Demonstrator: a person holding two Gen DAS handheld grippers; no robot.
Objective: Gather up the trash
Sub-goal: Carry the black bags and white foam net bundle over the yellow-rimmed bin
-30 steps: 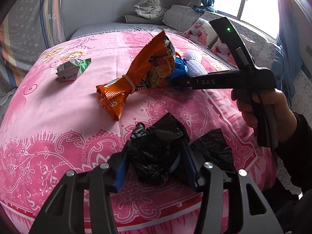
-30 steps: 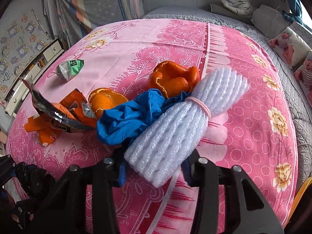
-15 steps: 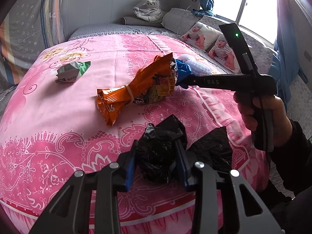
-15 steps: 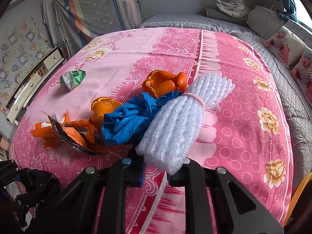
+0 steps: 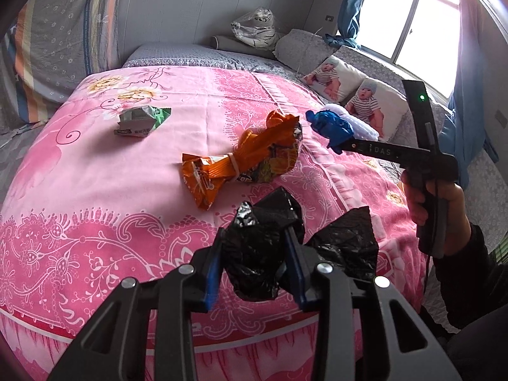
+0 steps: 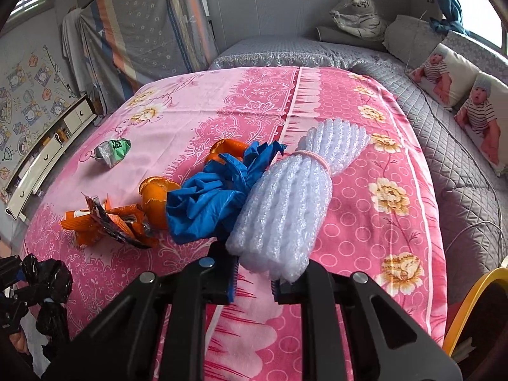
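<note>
My left gripper (image 5: 257,247) is shut on a crumpled black plastic bag (image 5: 263,219), held just above the pink bedspread (image 5: 95,190). My right gripper (image 6: 254,270) is shut on the near end of a white foam net bundle (image 6: 295,197). A pink rubber band ties a blue glove (image 6: 216,197) to the bundle, which hangs clear of the bed. In the left wrist view the right gripper (image 5: 336,146) carries the glove (image 5: 330,125) at the right. An orange snack bag (image 5: 254,162), orange peels (image 6: 155,193) and a green-silver wrapper (image 5: 139,120) lie on the bedspread.
Baby-print pillows (image 5: 336,79) and a wrapped toy tiger (image 5: 257,28) sit on the grey quilted bed (image 6: 460,165) behind. A white cabinet (image 6: 47,158) stands left of the bed, and a yellow rim (image 6: 470,304) shows at lower right. A hand (image 5: 438,209) grips the right tool.
Both grippers closed, the left on the black bag and the right on the foam bundle. Both then rose, lifting the bundle and glove off the bed, away from the peels.
</note>
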